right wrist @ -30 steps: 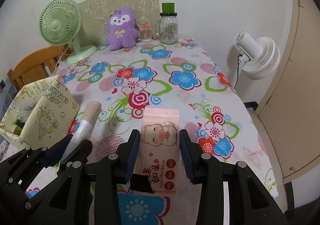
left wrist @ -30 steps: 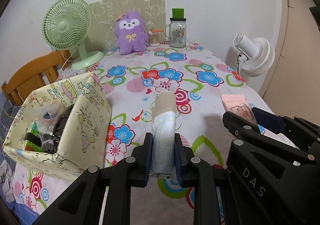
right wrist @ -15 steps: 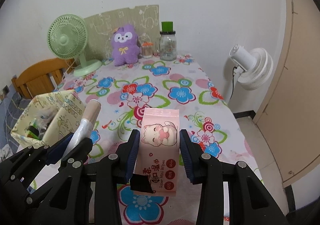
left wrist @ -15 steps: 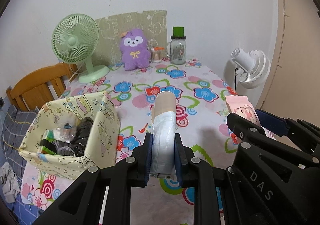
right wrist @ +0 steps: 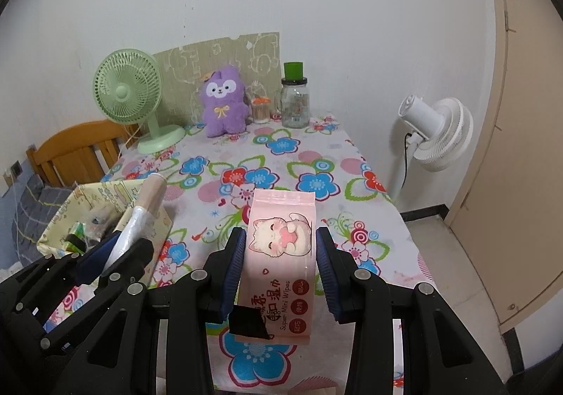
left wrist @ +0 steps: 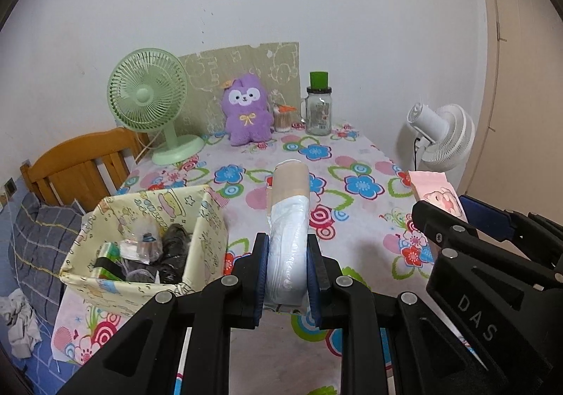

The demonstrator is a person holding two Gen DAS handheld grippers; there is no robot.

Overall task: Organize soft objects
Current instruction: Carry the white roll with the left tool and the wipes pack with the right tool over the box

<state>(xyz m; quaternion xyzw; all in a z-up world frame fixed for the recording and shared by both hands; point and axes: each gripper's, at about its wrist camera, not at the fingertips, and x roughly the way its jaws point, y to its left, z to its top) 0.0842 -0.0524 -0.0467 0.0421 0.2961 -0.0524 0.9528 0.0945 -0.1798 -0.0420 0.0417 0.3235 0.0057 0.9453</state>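
Observation:
My left gripper (left wrist: 288,268) is shut on a white and beige roll of plastic bags (left wrist: 288,219), held in the air above the flowered tablecloth (left wrist: 352,212). My right gripper (right wrist: 280,265) is shut on a pink pack of wet wipes (right wrist: 281,247) with a cat drawing, also lifted off the table. A yellow cartoon-print fabric box (left wrist: 147,254) stands at the left table edge with several small items inside. In the right wrist view the same box (right wrist: 105,215) lies behind the left gripper (right wrist: 116,247) and the roll (right wrist: 144,208). The pink pack (left wrist: 440,194) and the right gripper (left wrist: 457,219) show at the right of the left wrist view.
At the back of the table stand a green desk fan (left wrist: 151,103), a purple plush toy (left wrist: 246,110), a cotton-swab jar (left wrist: 283,117) and a glass jar with a green lid (left wrist: 318,106). A white floor fan (left wrist: 440,138) stands to the right, a wooden chair (left wrist: 77,163) to the left.
Both grippers have risen with the roll and the pink pack still clamped. The table now lies lower in both views and the inside of the fabric box shows more.

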